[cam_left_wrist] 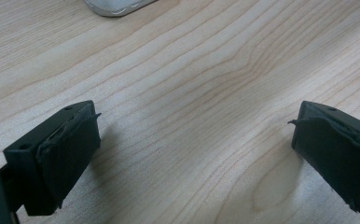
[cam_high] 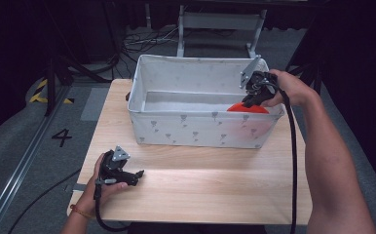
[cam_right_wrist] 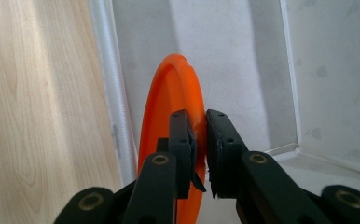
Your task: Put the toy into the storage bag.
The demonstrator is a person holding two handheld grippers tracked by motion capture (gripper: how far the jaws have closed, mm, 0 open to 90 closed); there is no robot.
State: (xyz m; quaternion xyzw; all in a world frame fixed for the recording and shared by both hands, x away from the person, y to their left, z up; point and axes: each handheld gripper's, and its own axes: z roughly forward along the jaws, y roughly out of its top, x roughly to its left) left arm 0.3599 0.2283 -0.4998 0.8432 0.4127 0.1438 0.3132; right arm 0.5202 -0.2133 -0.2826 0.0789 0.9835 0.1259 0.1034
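Observation:
An orange plate (cam_high: 247, 108) hangs inside the right end of a white fabric bin (cam_high: 196, 127), just behind its front wall. My right gripper (cam_high: 250, 101) is shut on the plate's rim, reaching down from the bin's right side. In the right gripper view the orange plate (cam_right_wrist: 169, 112) stands edge-on, pinched between the two black jaws of the gripper (cam_right_wrist: 200, 121), with the bin wall (cam_right_wrist: 110, 93) to its left. My left gripper (cam_high: 138, 173) rests on the wooden table (cam_high: 200, 190) at the front left; its jaws stand wide apart over bare wood (cam_left_wrist: 192, 140).
The bin takes up the far half of the table and its floor (cam_high: 186, 101) holds nothing else I can see. Cables trail from both grippers off the front edge. A metal frame (cam_high: 220, 24) and floor cables lie beyond the table.

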